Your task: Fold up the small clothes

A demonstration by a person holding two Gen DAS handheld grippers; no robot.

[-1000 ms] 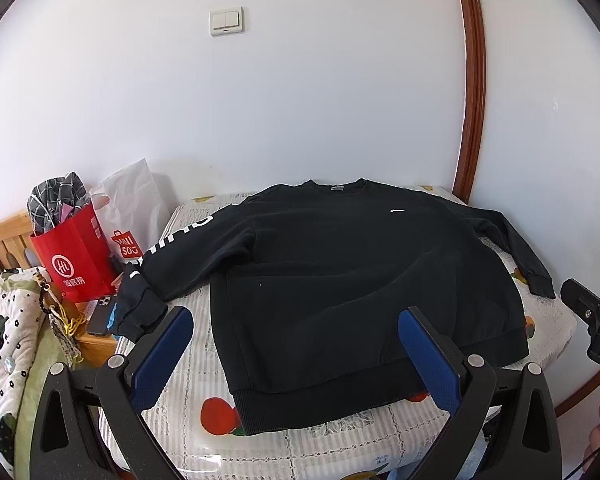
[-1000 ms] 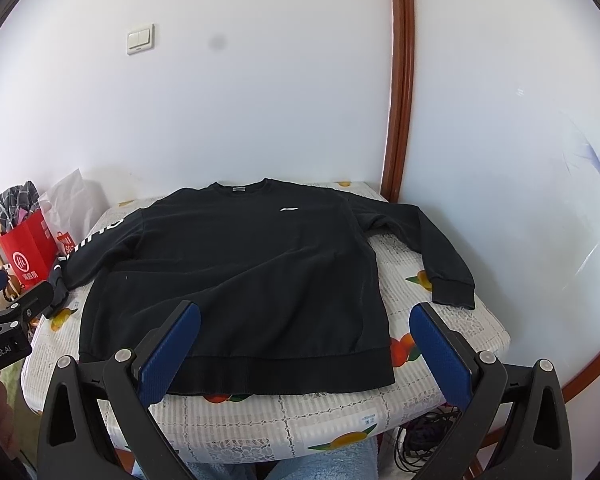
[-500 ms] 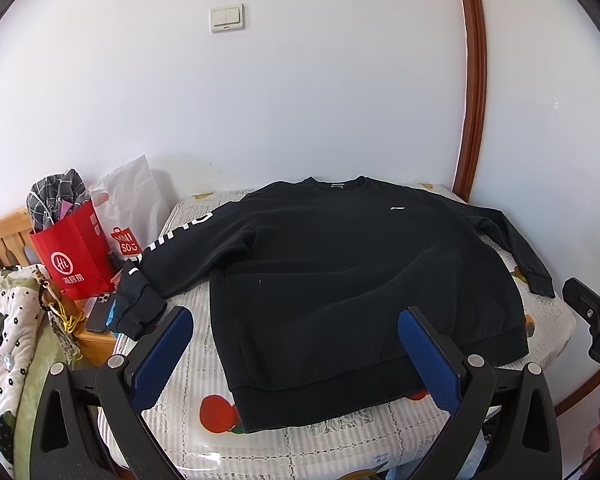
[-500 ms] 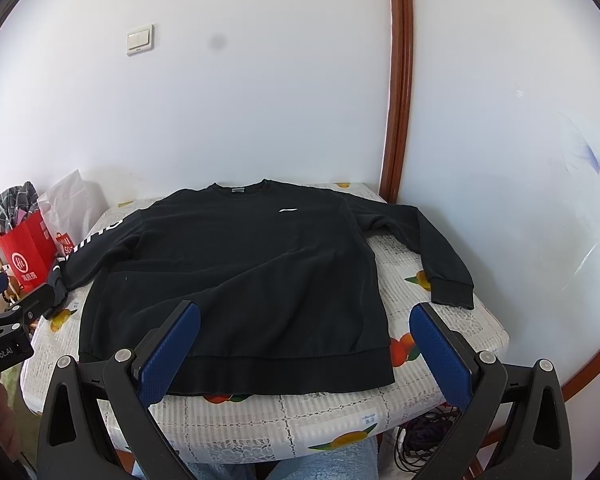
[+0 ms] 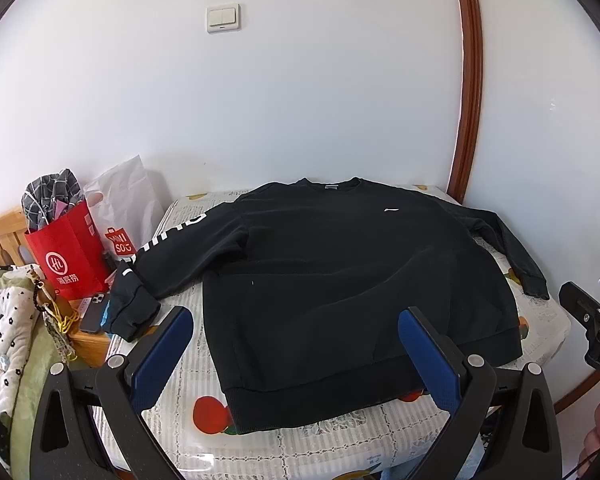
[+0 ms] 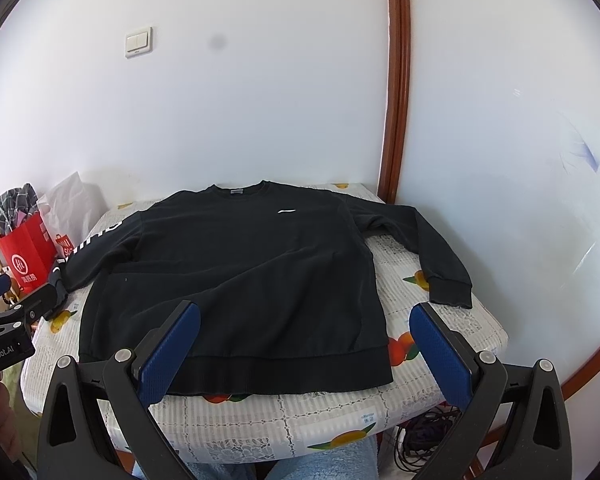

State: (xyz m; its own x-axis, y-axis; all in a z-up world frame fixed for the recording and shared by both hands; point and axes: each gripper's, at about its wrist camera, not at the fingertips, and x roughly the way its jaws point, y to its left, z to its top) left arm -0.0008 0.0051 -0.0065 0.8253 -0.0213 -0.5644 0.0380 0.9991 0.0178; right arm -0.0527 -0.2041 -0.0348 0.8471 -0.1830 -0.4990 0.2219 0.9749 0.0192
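A black sweatshirt (image 5: 340, 272) (image 6: 240, 272) lies flat, front up, on a table with a fruit-print cloth (image 5: 156, 380) (image 6: 432, 320). Its left sleeve, with white lettering (image 5: 168, 240), runs off the table's left edge. The right sleeve (image 6: 440, 256) lies on the cloth, cuff toward the near right. My left gripper (image 5: 296, 344) hovers open above the hem near the front edge, holding nothing. My right gripper (image 6: 306, 340) is open too, over the hem's right half. Each gripper shows at the edge of the other's view.
A red paper bag (image 5: 68, 252) with checked cloth and a white plastic bag (image 5: 124, 204) stand at the left on a wooden stand, where a phone (image 5: 94, 312) lies. White walls close the back and right. Cables (image 6: 424, 436) lie under the table.
Both views have shifted very slightly; the sweatshirt lies as before and both grippers stay open.
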